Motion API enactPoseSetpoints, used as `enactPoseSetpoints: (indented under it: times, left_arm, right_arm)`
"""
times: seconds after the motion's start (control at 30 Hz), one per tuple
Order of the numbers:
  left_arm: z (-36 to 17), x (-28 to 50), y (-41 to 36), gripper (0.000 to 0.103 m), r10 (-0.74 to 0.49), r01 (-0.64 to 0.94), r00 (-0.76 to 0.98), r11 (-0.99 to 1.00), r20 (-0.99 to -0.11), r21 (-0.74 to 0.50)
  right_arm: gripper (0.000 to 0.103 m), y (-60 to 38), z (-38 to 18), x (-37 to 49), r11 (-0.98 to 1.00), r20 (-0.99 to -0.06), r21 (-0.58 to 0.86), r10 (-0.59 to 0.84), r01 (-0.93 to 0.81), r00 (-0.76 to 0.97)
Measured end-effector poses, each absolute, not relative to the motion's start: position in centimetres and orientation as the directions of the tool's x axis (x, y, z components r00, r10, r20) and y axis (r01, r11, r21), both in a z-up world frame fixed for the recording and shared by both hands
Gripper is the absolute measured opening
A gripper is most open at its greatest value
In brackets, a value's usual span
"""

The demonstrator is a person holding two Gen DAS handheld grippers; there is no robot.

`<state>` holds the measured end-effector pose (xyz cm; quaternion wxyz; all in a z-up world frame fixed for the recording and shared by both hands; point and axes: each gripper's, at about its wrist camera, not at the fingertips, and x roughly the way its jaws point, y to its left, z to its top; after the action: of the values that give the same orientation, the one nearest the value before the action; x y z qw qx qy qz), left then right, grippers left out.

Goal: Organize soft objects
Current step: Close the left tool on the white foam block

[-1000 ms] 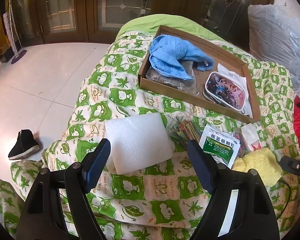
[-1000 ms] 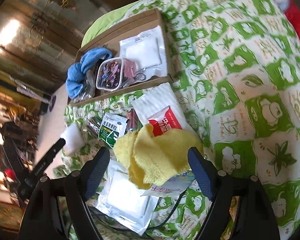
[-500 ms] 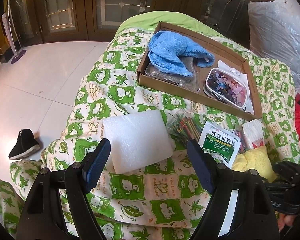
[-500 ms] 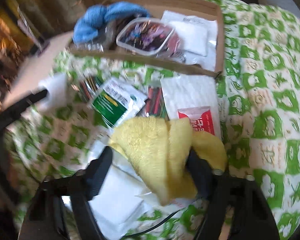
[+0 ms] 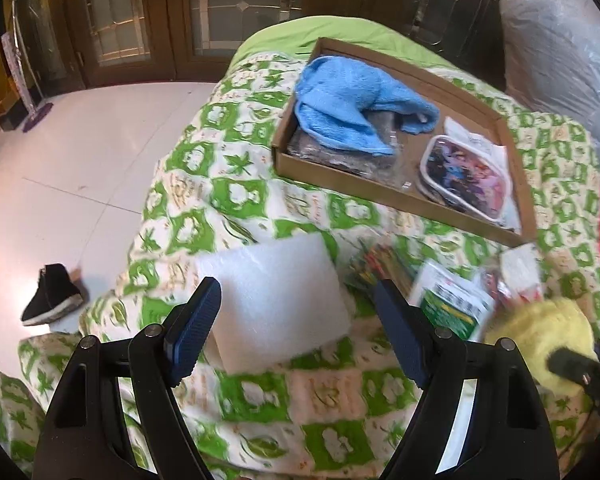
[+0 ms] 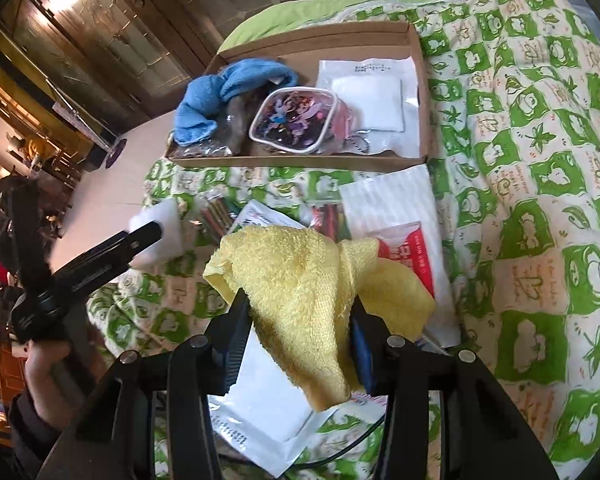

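A yellow towel (image 6: 296,264) hangs bunched between the fingers of my right gripper (image 6: 298,300). Its jaws are closing and both pads press into the cloth, which is lifted a little off the green-patterned quilt. The left wrist view shows the same towel (image 5: 536,328) at the far right. My left gripper (image 5: 296,300) is open over a white foam block (image 5: 268,272) lying on the quilt, with nothing between its fingers. Further back stands a shallow cardboard tray (image 6: 300,160) holding a blue towel (image 6: 224,92), a patterned pouch (image 6: 292,120) and a white packet.
Loose packets lie between the tray and my grippers: a green sachet (image 5: 452,300), a bundle of coloured sticks (image 6: 216,216), a red-and-white packet (image 6: 412,248) and a white pouch (image 6: 268,412). The bed drops to a tiled floor on the left, where a black shoe (image 5: 52,296) lies.
The right gripper's jaws have come together on the yellow towel and gathered it up off the packets. The wrist has rolled. The left gripper has stayed over the foam block.
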<state>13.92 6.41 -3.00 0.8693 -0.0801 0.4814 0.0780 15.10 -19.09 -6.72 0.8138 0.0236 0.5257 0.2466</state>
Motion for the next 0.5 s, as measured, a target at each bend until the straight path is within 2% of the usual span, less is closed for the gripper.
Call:
enactPoseSetpoints:
  times: [0.07, 0.3, 0.5]
  left_arm:
    - [-3.6, 14.5, 6.8, 0.085, 0.06, -0.223, 0.504, 0.973, -0.861, -0.063]
    - [-5.3, 15.6, 6.8, 0.086, 0.115, -0.228, 0.446, 0.974, -0.888, 0.012]
    - [-4.3, 14.8, 7.1, 0.086, 0.069, -0.229, 0.48, 0.972, -0.875, -0.049]
  right_arm:
    - [0.045, -18.8, -6.9, 15.1, 0.876, -0.846, 0.299, 0.427, -0.379, 0.319]
    - [0.045, -18.1, -7.5, 15.0, 0.874, -0.853, 0.304, 0.427, -0.379, 0.301]
    - [0.045, -18.2, -7.6, 15.0, 0.872, -0.852, 0.314, 0.433, -0.374, 0.294]
